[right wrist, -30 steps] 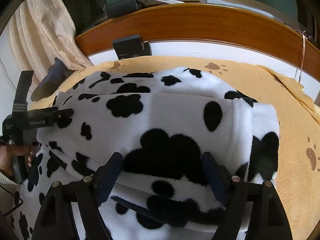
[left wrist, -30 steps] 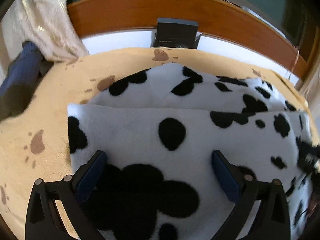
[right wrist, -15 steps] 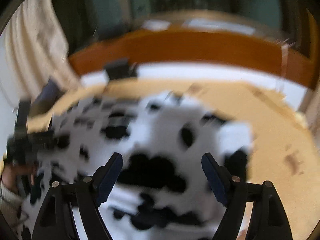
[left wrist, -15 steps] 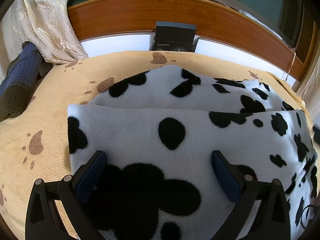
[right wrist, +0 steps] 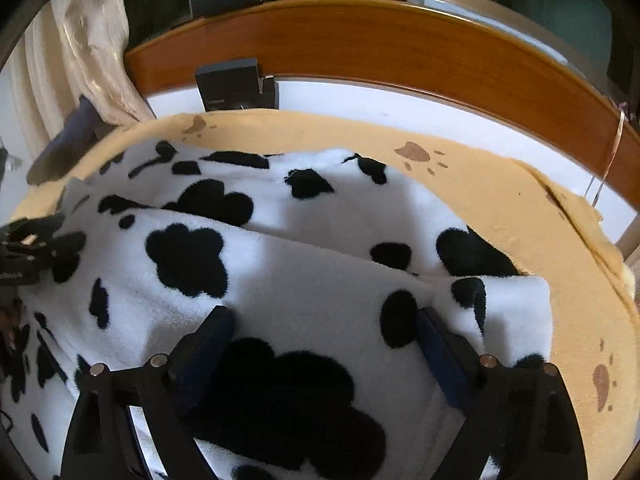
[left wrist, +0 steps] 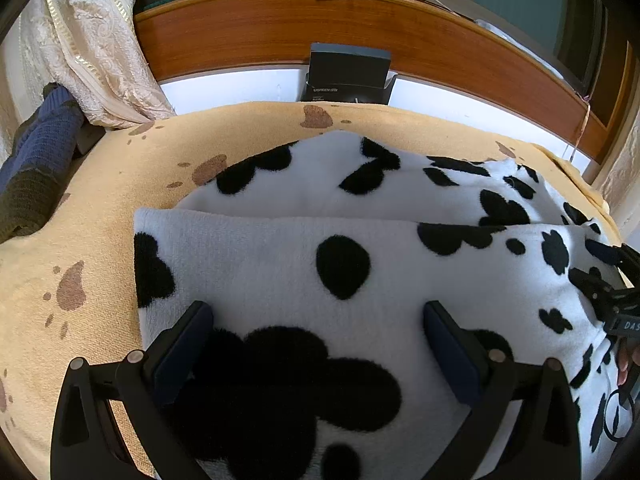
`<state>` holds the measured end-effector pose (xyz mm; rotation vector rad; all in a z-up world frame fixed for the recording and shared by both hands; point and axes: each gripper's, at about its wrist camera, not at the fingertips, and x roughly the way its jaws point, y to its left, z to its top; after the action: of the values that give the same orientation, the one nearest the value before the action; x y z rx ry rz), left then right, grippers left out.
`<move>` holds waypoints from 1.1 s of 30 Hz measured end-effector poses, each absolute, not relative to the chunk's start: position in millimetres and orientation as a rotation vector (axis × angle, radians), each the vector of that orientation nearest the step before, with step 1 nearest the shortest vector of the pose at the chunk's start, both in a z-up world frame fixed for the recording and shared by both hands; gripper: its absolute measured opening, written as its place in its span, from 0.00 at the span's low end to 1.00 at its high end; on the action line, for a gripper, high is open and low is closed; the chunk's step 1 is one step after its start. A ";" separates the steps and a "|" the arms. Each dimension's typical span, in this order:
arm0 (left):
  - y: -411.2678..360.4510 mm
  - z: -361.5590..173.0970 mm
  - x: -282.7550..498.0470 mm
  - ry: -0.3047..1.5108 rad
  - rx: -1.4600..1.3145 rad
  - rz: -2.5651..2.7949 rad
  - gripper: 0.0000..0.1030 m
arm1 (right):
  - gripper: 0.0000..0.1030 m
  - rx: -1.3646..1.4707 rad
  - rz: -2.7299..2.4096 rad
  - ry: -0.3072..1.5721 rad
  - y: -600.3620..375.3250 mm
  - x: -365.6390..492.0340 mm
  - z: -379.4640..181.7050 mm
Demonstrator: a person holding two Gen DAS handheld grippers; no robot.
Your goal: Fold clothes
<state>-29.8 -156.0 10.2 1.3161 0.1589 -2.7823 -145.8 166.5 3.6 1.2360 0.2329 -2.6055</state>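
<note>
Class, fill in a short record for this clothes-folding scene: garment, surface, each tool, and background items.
garment: black-spotted white fleece, one layer folded over another
surface: tan blanket with paw prints
left tool: open, above the fleece
right tool: jaws opening, fleece beneath them, nothing gripped
background: wooden headboard, black box, cream curtain

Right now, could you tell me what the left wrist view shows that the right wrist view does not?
Only the left wrist view shows the left tool over the garment's left edge and a readable label on the black box. Only the right wrist view shows the garment's right folded corner and the right tool, its jaws opening. Both show the cow-print garment, tan blanket and wooden headboard.
</note>
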 end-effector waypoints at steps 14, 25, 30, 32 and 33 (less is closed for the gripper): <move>-156.9 8.4 -29.4 0.170 1.315 -2.788 1.00 | 0.94 1.296 -2.604 0.136 135.2 -196.1 50.1; -149.7 9.3 -29.9 0.103 1.301 -2.770 1.00 | 0.99 1.540 -2.587 0.172 107.1 -257.3 -0.7; -147.2 10.5 -29.4 0.067 1.291 -2.763 1.00 | 0.99 1.497 -2.632 0.109 100.2 -253.9 20.7; -147.3 11.0 -29.2 0.064 1.289 -2.762 1.00 | 0.99 1.428 -2.631 0.092 85.9 -251.2 33.7; -147.3 11.2 -29.1 0.063 1.288 -2.762 1.00 | 0.99 1.404 -2.615 0.102 76.9 -250.8 36.8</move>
<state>-29.1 -147.3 11.2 1.2884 0.0630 -2.7615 -250.8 76.9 36.8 1.4042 0.1019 -2.6152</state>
